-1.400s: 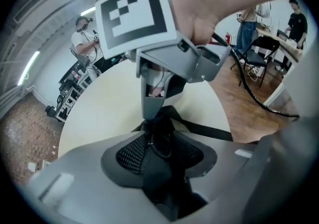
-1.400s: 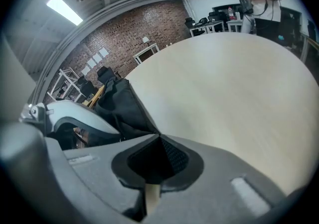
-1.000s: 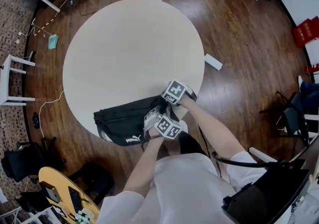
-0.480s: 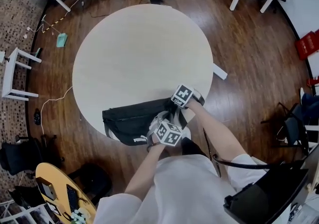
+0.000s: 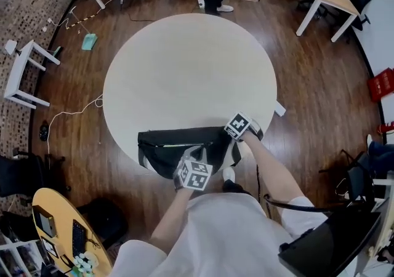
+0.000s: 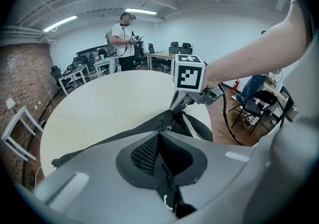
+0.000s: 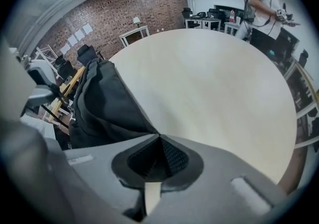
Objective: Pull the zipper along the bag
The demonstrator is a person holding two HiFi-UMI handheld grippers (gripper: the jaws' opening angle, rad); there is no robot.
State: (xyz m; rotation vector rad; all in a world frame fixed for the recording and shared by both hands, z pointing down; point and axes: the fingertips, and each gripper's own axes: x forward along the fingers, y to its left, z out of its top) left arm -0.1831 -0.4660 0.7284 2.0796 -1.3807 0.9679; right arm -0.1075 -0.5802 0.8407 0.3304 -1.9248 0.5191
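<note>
Both are gripping the bag [image 5: 172, 149] at the table's [image 5: 184, 66] near edge: right gripper [image 7: 158, 137] pinching its end, left gripper [image 6: 160, 133] just closing on the zipper [image 6: 168, 129], probably for pulling.

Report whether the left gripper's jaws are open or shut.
Shut. The left gripper has its jaws together in its own view, pinching black fabric of the bag.
</note>
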